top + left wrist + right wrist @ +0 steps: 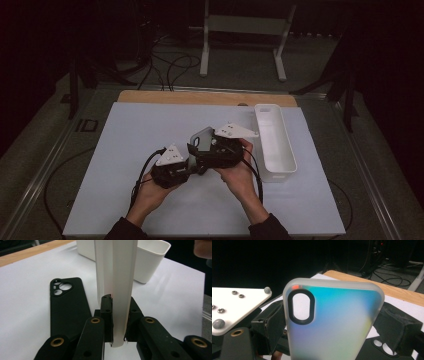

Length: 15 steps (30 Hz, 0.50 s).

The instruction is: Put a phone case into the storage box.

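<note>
A frosted, translucent phone case [201, 139] with an oval camera cut-out stands upright between both grippers above the middle of the white mat. My left gripper [117, 305] is shut on its lower end, which shows edge-on as a pale strip [117, 285]. In the right gripper view the case [332, 322] faces the camera. My right gripper [330, 315] has its padded jaws wide apart, pressed against the case's two side edges. In the high view the left gripper [192, 167] and right gripper [204, 150] nearly touch. A black phone case [67, 307] lies flat on the mat beneath them.
A long white bin [274, 142] stands on the mat's right side, close to the right hand. The white mat [140, 130] covers the table, with a wooden edge [200, 97] at the back. The left gripper's white plate [234, 305] sits close beside the right jaw.
</note>
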{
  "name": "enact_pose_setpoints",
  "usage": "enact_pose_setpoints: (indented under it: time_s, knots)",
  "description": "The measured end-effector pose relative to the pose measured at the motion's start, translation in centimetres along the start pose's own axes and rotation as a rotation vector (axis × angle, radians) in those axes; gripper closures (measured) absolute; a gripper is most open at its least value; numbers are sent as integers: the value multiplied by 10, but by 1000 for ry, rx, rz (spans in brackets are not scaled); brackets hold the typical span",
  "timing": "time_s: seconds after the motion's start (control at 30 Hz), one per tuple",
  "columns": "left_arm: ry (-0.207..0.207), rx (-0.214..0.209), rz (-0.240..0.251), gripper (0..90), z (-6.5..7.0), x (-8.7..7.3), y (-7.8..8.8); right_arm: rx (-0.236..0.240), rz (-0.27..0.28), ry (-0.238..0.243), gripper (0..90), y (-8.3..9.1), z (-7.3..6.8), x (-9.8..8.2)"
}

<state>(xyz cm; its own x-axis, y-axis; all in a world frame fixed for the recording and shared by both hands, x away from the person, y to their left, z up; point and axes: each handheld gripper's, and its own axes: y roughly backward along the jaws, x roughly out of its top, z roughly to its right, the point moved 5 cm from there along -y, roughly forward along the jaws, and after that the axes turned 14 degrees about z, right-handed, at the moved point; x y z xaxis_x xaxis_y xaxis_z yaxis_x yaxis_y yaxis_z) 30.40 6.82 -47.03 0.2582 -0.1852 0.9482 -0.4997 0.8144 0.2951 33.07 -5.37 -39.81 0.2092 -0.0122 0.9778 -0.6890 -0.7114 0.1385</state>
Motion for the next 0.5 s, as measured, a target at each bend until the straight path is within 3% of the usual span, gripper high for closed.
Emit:
enact_pose_setpoints:
  time_s: [0.5]
  knots:
    - [-8,10,9,781,-1,0,-1,19,14,42,167,2,-4,1]
